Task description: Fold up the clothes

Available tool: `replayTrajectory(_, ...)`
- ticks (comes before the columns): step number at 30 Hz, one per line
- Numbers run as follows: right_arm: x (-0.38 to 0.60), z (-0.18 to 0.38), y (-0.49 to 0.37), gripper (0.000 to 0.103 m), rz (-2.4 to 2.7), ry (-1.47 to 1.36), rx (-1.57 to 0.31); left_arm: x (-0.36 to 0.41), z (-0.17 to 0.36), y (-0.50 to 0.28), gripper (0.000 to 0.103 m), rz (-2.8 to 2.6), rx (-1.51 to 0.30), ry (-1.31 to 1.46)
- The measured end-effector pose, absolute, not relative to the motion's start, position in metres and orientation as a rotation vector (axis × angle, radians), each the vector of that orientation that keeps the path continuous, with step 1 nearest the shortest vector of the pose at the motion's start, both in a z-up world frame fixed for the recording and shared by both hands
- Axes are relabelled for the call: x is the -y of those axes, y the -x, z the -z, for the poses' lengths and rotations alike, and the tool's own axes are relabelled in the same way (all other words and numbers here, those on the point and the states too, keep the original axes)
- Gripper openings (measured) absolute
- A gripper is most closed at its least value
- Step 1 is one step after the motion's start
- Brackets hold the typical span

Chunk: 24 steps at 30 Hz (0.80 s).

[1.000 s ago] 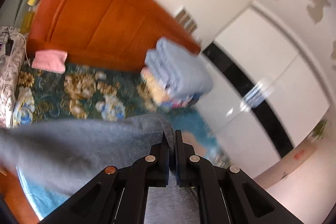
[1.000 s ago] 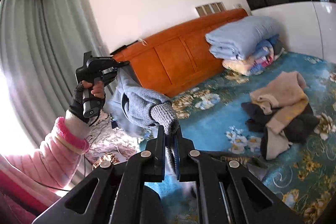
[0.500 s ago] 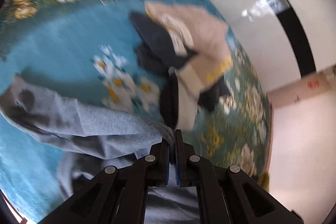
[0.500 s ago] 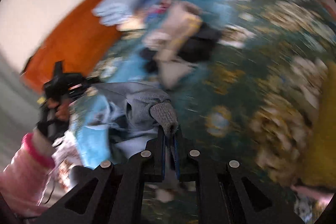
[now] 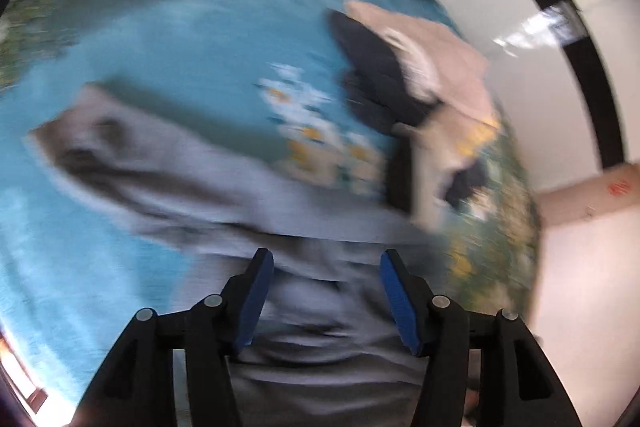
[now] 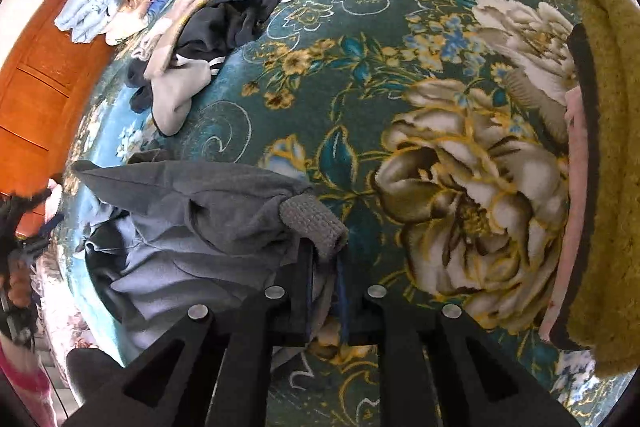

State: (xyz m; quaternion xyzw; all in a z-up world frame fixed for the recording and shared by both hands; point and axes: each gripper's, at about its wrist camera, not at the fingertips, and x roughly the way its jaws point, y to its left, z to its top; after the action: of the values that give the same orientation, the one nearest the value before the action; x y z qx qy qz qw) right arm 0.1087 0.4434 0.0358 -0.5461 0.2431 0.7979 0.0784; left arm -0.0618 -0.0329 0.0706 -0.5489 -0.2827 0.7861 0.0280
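Right wrist view is showing the right tongs (image 6: 326,263) pinching the ribbed cuff (image 6: 312,223) of the grey sweater (image 6: 192,223), with the jaws just easing apart a little and the fabric between them. The garment is lying bunched on the floral bedspread (image 6: 400,75), spreading away to the left of these tongs. In the blurred left wrist view, the left tongs (image 5: 326,291) are standing well open, having just been opening, with grey cloth below and between the blue pads (image 5: 256,295) but not pinched.

The risk, as I judge it, is that the sweater is settling crumpled rather than flat, so any fold would trap creases; the cuff could also slip early from the loosening right grip. The heap of dark and beige clothes (image 6: 208,27) is lying ahead and left, well apart. A mustard garment (image 6: 600,167) is crowding the right side. Open bedspread is lying ahead of the right tongs.
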Motion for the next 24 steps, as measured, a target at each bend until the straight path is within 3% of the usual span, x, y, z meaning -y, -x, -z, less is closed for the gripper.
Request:
replayTrajectory(3,-0.436,-0.058,-0.109,0.015,-2.435,1.59,-0.578,0.051,-0.046,0.044,0.06,-2.478,0.913,1.761)
replayTrajectory(7,-0.419,-0.095,-0.105,0.045,-2.542,1.495,-0.352,0.06,-0.011,0.028,0.06,-2.467,1.012,1.844)
replayTrajectory(9,-0.405,-0.1,-0.097,0.045,-2.591,1.496,-0.33,0.059,0.002,0.022,0.057,-2.477,1.022,1.853)
replayTrajectory(13,-0.369,-0.098,-0.072,0.045,-2.689,1.541,-0.337,0.056,0.009,0.012,0.014,-2.515,0.953,1.832)
replayTrajectory(16,-0.331,-0.1,-0.045,0.045,-2.789,1.571,-0.333,0.069,-0.001,-0.002,0.006,-2.64,0.996,1.731)
replayTrajectory(20,-0.269,-0.112,-0.01,0.045,-2.955,1.591,-0.256,0.113,-0.016,-0.042,0.003,-2.827,1.292,1.633)
replayTrajectory(22,-0.241,-0.113,0.003,0.045,-3.017,1.613,-0.202,0.138,-0.003,-0.057,0.003,-2.707,1.589,1.615)
replayTrajectory(24,-0.208,-0.11,0.019,0.045,-3.078,1.672,-0.139,0.145,0.01,-0.062,0.003,-2.593,1.725,1.625)
